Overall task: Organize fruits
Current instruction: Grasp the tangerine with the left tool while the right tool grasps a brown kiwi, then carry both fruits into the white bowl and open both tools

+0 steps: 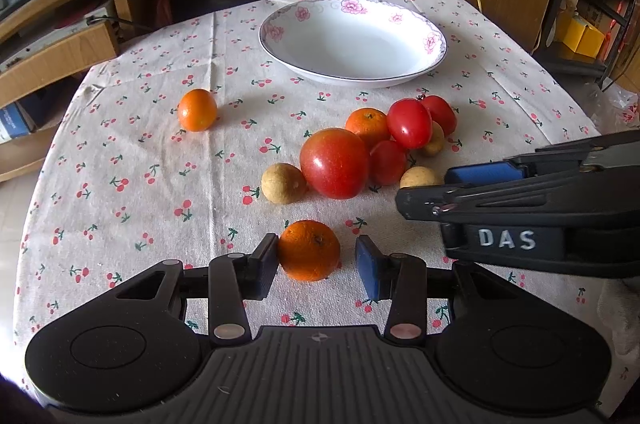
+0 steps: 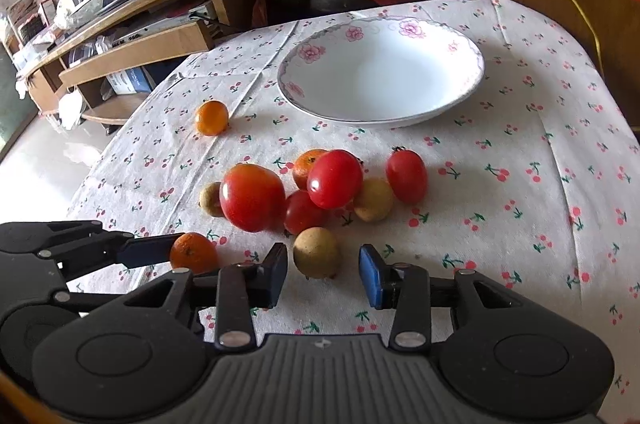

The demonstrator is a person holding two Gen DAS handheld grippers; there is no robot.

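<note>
Left gripper (image 1: 316, 260) low over tablecloth (image 1: 120, 151), jaws wide around mandarin (image 1: 309, 250); right gripper (image 2: 323, 270) jaws wide around longan (image 2: 316, 252).

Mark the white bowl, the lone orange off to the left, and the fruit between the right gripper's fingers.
White bowl (image 1: 434, 41): left wrist view, right rim.
Lone orange (image 1: 197, 109): left wrist view, centre of its skin.
Brown round fruit (image 2: 316, 252): right wrist view, middle of its front face.
</note>
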